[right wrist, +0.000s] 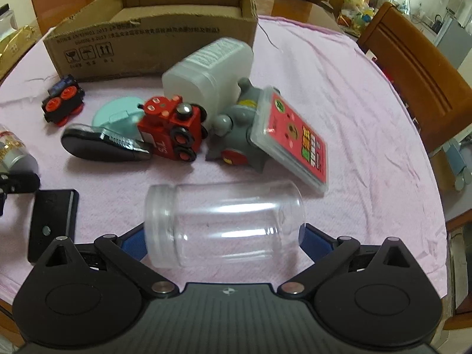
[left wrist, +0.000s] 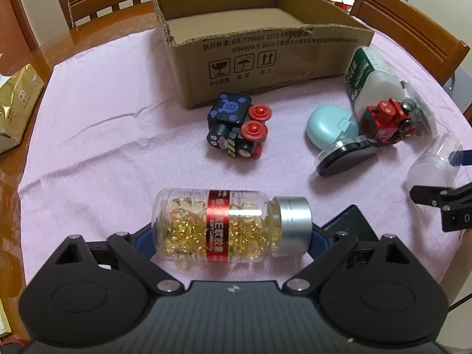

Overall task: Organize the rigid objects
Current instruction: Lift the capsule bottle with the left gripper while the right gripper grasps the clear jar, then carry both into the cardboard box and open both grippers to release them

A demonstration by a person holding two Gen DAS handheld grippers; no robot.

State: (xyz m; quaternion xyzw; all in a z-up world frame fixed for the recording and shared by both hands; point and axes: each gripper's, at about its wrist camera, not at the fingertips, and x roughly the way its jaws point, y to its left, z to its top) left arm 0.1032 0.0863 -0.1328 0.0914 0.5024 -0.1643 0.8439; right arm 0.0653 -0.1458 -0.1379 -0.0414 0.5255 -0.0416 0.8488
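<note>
My left gripper [left wrist: 231, 233] is shut on a clear capsule bottle [left wrist: 224, 228] with a red label and silver cap, held sideways end to end. My right gripper [right wrist: 222, 236] is shut on an empty clear plastic jar [right wrist: 224, 224], also lying sideways between the blue pads. The open cardboard box [left wrist: 265, 59] stands at the back of the pink cloth; it also shows in the right wrist view [right wrist: 153, 44]. The jar and right gripper show at the right edge of the left wrist view [left wrist: 433, 168].
On the cloth lie a black toy train [left wrist: 236, 126], a red toy train [right wrist: 174, 129], a teal case [left wrist: 327, 126], a black oval object [right wrist: 100, 144], a white bottle [right wrist: 209, 70], a grey toy [right wrist: 239, 129] and a red card case [right wrist: 295, 138]. Wooden chairs surround the table.
</note>
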